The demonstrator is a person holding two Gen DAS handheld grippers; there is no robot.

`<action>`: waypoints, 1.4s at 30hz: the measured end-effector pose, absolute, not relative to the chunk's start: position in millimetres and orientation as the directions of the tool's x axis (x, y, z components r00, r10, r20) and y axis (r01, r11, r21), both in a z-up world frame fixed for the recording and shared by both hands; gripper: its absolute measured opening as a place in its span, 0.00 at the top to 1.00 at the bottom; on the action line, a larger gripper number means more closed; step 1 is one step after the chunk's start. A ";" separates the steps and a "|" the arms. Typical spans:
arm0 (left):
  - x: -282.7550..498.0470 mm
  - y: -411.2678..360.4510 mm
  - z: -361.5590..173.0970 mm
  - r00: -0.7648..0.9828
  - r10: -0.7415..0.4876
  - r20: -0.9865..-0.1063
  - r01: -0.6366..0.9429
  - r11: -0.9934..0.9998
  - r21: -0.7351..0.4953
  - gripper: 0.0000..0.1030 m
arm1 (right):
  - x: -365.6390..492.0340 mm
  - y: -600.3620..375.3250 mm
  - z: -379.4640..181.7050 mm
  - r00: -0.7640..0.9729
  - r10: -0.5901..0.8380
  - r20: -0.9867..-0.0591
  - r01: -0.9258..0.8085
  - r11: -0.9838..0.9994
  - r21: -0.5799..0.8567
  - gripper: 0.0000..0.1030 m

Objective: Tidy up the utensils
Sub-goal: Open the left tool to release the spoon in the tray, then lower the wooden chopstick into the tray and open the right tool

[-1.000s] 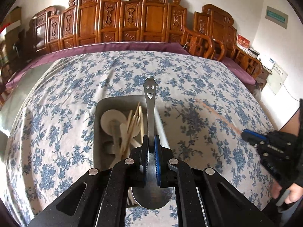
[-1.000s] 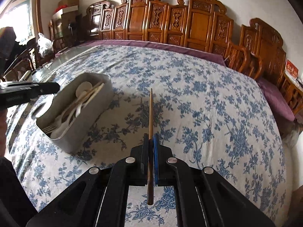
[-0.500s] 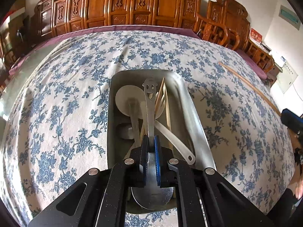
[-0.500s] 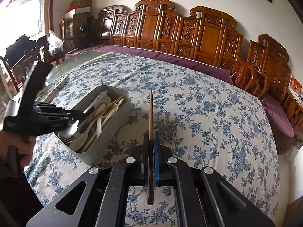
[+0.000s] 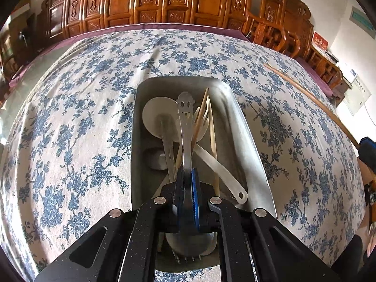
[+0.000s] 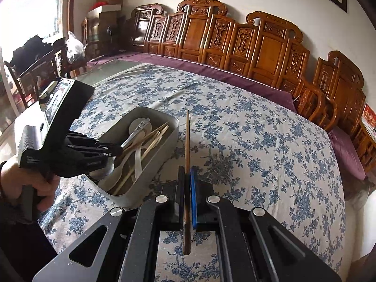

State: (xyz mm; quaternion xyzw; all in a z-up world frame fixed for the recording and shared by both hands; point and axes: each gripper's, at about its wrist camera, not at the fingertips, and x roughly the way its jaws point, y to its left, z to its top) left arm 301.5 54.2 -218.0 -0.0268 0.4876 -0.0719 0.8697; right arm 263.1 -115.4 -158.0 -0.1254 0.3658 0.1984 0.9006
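My left gripper (image 5: 187,176) is shut on a steel spoon (image 5: 186,127) with a smiley face on its handle end, held low over the grey metal tray (image 5: 237,110). The tray holds a white ladle (image 5: 156,117), wooden chopsticks (image 5: 212,131), a wooden fork and other utensils. My right gripper (image 6: 187,174) is shut on a brown chopstick (image 6: 187,141), pointing forward just right of the tray (image 6: 150,162). The chopstick also shows in the left wrist view (image 5: 305,94). The left gripper (image 6: 110,150) shows over the tray's near end.
A blue floral tablecloth (image 6: 258,141) covers the table, over a purple cloth at the far edge. Carved wooden chairs (image 6: 270,47) line the far side. More chairs and bags stand at the left (image 6: 47,56).
The left gripper has moved forward and down with the spoon, from above the tray to low inside it. The right gripper with its chopstick has moved closer to the tray.
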 end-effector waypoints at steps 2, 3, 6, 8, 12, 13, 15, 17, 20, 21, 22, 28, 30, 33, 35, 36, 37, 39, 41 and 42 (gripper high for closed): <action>300.9 56.5 -213.2 0.523 -0.157 -0.837 0.098 0.987 -0.124 0.95 | 262.5 -111.4 -157.2 0.652 0.267 -0.709 -0.452 0.888 -0.082 0.95; 300.1 57.5 -211.7 0.527 -0.160 -0.835 0.098 0.987 -0.128 0.95 | 262.8 -110.1 -156.8 0.652 0.267 -0.710 -0.453 0.888 -0.083 0.95; 298.8 63.6 -204.4 0.542 -0.158 -0.825 0.090 0.987 -0.130 0.95 | 262.8 -103.1 -154.9 0.650 0.272 -0.710 -0.460 0.884 -0.081 0.95; 298.8 67.9 -199.5 0.554 -0.148 -0.819 0.085 0.989 -0.121 0.95 | 262.8 -98.1 -155.1 0.646 0.277 -0.711 -0.465 0.882 -0.079 0.95; 297.4 80.6 -188.4 0.582 -0.129 -0.803 0.068 0.992 -0.110 0.94 | 263.6 -85.8 -156.9 0.636 0.292 -0.714 -0.482 0.873 -0.072 0.95; 297.4 83.8 -186.2 0.587 -0.124 -0.800 0.063 0.992 -0.108 0.94 | 263.8 -81.0 -158.3 0.631 0.299 -0.716 -0.490 0.869 -0.069 0.95; 297.2 90.4 -182.6 0.595 -0.114 -0.796 0.053 0.993 -0.102 0.94 | 264.0 -74.7 -160.4 0.624 0.305 -0.719 -0.499 0.864 -0.066 0.95; 297.7 96.0 -179.4 0.601 -0.106 -0.792 0.047 0.994 -0.098 0.94 | 265.4 -67.2 -164.2 0.615 0.313 -0.724 -0.511 0.858 -0.063 0.94; 298.8 104.7 -177.1 0.605 -0.097 -0.790 0.034 0.995 -0.096 0.94 | 268.9 -57.0 -170.2 0.599 0.323 -0.733 -0.522 0.852 -0.052 0.94; 299.2 107.0 -176.4 0.605 -0.097 -0.790 0.032 0.995 -0.098 0.94 | 270.0 -55.0 -171.9 0.596 0.325 -0.734 -0.523 0.851 -0.049 0.94; 299.4 108.8 -175.3 0.606 -0.096 -0.789 0.029 0.995 -0.099 0.94 | 272.1 -52.2 -174.0 0.592 0.327 -0.737 -0.525 0.850 -0.044 0.94; 300.0 113.5 -172.7 0.615 -0.080 -0.785 0.023 0.996 -0.083 0.94 | 288.6 -36.7 -186.3 0.575 0.322 -0.752 -0.508 0.861 -0.019 0.94; 299.9 114.3 -173.3 0.613 -0.078 -0.786 0.022 0.996 -0.082 0.94 | 293.4 -33.7 -189.3 0.568 0.326 -0.755 -0.499 0.866 -0.002 0.94; 300.4 114.5 -173.5 0.613 -0.073 -0.787 0.022 0.997 -0.075 0.94 | 301.2 -25.4 -195.6 0.560 0.324 -0.762 -0.485 0.874 0.015 0.94; 300.2 114.8 -173.6 0.613 -0.073 -0.787 0.022 0.997 -0.075 0.94 | 305.1 -20.1 -200.0 0.551 0.327 -0.768 -0.482 0.876 0.027 0.94; 300.3 115.2 -173.7 0.613 -0.073 -0.787 0.022 0.997 -0.076 0.94 | 306.7 -17.5 -202.7 0.546 0.326 -0.772 -0.480 0.877 0.030 0.94; 300.4 114.9 -173.8 0.612 -0.073 -0.787 0.022 0.997 -0.075 0.94 | 307.8 -16.1 -204.3 0.545 0.323 -0.774 -0.478 0.878 0.030 0.94; 300.3 115.0 -173.9 0.611 -0.073 -0.788 0.021 0.997 -0.076 0.94 | 309.9 -13.5 -207.6 0.542 0.321 -0.777 -0.476 0.879 0.032 0.94; 300.5 114.5 -174.6 0.611 -0.073 -0.788 0.021 0.997 -0.076 0.94 | 311.7 -12.9 -211.0 0.535 0.323 -0.780 -0.471 0.881 0.042 0.94; 300.6 114.5 -174.7 0.611 -0.073 -0.788 0.021 0.997 -0.076 0.94 | 313.0 -12.7 -212.9 0.532 0.325 -0.782 -0.467 0.883 0.049 0.94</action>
